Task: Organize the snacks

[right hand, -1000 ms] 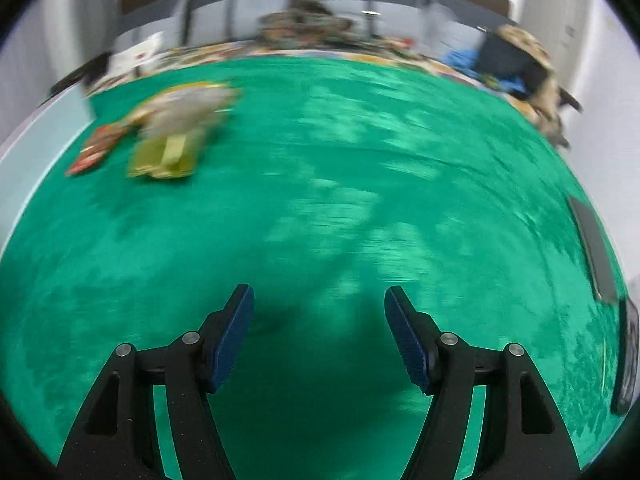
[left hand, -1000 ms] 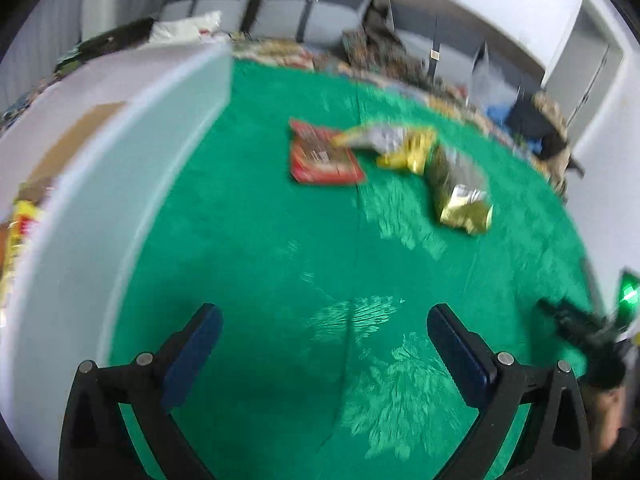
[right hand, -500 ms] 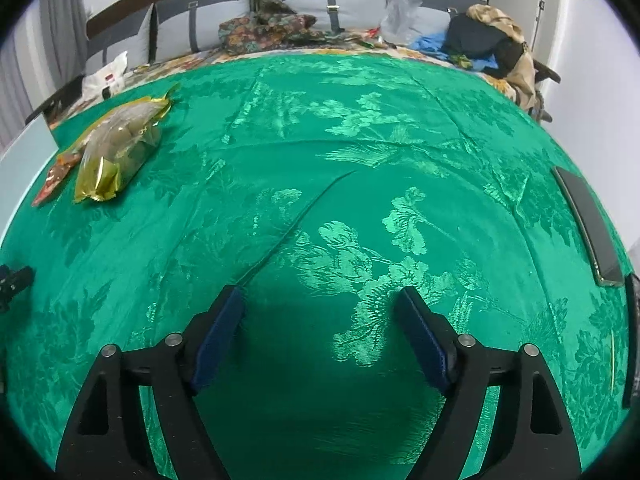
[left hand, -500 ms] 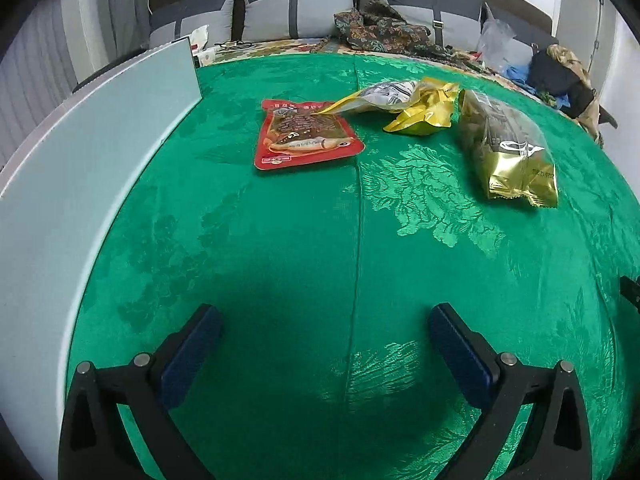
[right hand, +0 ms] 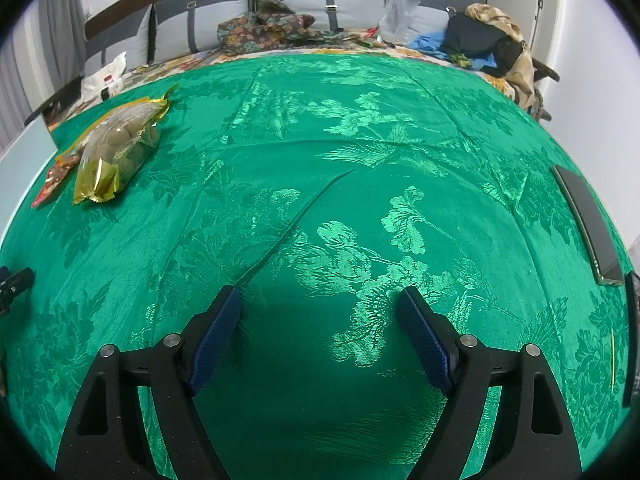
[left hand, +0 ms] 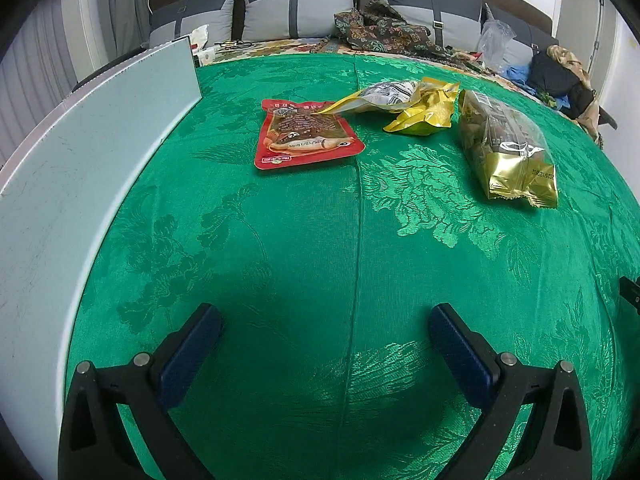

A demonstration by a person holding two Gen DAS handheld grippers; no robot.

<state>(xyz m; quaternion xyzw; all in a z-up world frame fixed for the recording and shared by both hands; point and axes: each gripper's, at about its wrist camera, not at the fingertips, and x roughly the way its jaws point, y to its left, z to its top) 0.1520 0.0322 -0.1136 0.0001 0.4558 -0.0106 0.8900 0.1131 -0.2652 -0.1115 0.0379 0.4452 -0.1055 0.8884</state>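
Three snack packs lie on the green tablecloth point(left hand: 320, 240), far ahead of my left gripper point(left hand: 324, 312). They are a flat red packet point(left hand: 306, 136), a crumpled yellow and silver packet point(left hand: 404, 104) overlapping its top corner, and a gold bag point(left hand: 508, 148) to the right. The left gripper hovers low over bare cloth, open and empty. My right gripper point(right hand: 318, 292) is also open over bare cloth, with nothing between its fingers. In the right wrist view the gold bag point(right hand: 116, 148) and the red packet point(right hand: 50, 180) lie far off at the upper left.
A tall pale box wall point(left hand: 80, 168) runs along the left side of the table. A dark phone point(right hand: 588, 220) lies near the right edge. A sofa with grey cushions point(left hand: 300, 12), clothes and bags stands behind the table.
The left wrist view swung off the white box and settled lower, facing the snacks. The right gripper's jaws spread wider, and its view steadied over the cloth.
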